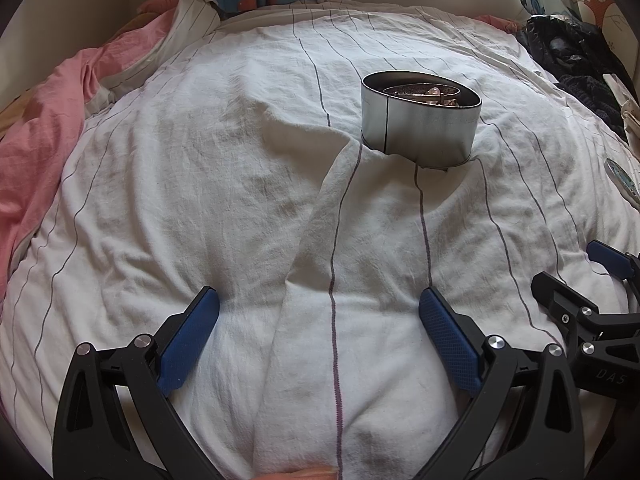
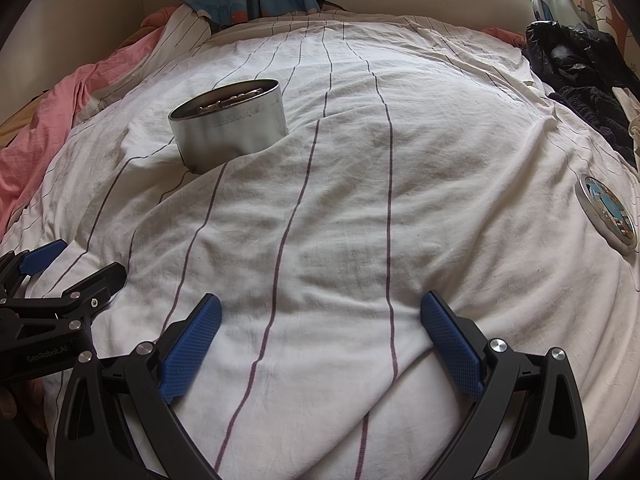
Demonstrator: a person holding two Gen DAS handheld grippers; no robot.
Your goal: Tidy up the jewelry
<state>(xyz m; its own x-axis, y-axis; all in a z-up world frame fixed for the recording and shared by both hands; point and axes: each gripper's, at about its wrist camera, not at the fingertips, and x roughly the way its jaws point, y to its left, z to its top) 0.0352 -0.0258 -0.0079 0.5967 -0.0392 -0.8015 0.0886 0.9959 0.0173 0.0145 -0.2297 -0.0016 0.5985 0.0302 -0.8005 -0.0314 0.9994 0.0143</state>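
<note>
Though lidless, silver tin (image 1: 418,120) jewelry-filled.

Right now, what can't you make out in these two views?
- Contents of the tin: metal pieces show above the rim in both wrist views, too small to identify; its wall hides the rest.
- Tin's base: a fold of the sheet covers it in both views.
- Lid: cut by the frame edge in the left view; picture on it unreadable in the right view.
</note>
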